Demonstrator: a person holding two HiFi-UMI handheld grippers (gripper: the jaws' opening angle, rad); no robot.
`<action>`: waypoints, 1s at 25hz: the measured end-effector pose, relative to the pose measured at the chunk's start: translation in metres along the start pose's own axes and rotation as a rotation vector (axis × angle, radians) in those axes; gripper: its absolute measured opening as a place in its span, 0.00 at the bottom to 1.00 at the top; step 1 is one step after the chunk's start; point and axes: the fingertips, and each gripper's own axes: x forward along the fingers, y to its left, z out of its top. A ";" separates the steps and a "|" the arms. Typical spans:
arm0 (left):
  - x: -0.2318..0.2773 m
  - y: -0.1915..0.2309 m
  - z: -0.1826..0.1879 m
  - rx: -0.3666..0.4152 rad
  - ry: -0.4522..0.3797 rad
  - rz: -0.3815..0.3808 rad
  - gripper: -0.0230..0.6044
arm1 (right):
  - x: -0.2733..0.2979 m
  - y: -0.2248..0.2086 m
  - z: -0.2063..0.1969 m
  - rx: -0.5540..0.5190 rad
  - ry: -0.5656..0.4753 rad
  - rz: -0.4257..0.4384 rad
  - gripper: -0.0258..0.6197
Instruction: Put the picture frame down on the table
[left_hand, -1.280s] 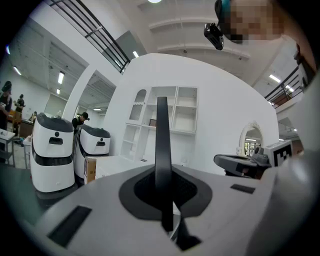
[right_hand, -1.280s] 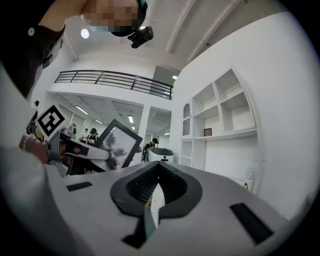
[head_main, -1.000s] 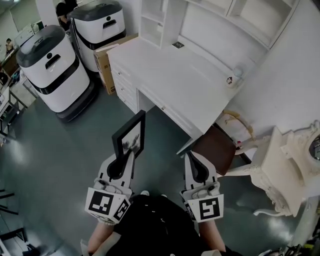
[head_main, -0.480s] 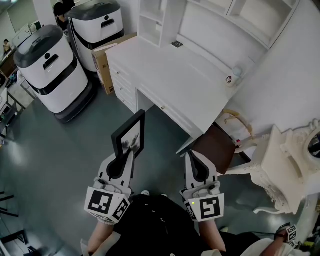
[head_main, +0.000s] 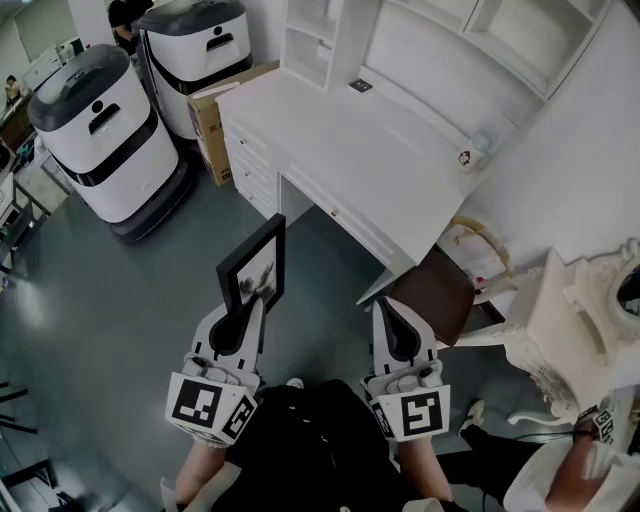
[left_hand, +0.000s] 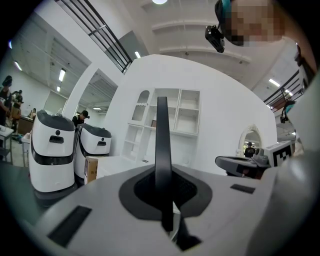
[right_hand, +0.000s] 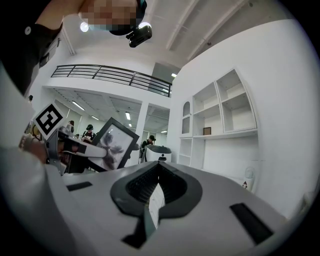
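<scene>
Left fingers (head_main: 252, 318) tight on upright picture frame (head_main: 252, 272), long axis vertical; right fingers (head_main: 383, 318) together, empty.

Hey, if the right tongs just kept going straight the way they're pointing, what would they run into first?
Most likely the white desk, which stands right ahead of the shut right tongs. Whether they would meet its front edge or pass over the top is unclear from these views.

a: what are we wearing?
b: a black top (head_main: 320, 450). our left gripper (head_main: 255, 305) and right gripper (head_main: 385, 305) are white shells with dark teardrop hollows (head_main: 233, 335).
a: and at their backs?
b: white cubes (head_main: 210, 407) bearing black square markers.
</scene>
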 end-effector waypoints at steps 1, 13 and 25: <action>-0.002 0.003 0.000 0.001 -0.002 0.003 0.06 | 0.001 0.002 0.000 -0.002 0.000 0.001 0.04; -0.006 0.028 0.002 -0.003 -0.007 0.068 0.06 | 0.026 0.006 -0.002 -0.004 -0.002 0.037 0.04; 0.044 0.060 0.008 -0.019 -0.018 0.129 0.06 | 0.094 -0.016 -0.007 -0.012 -0.013 0.101 0.04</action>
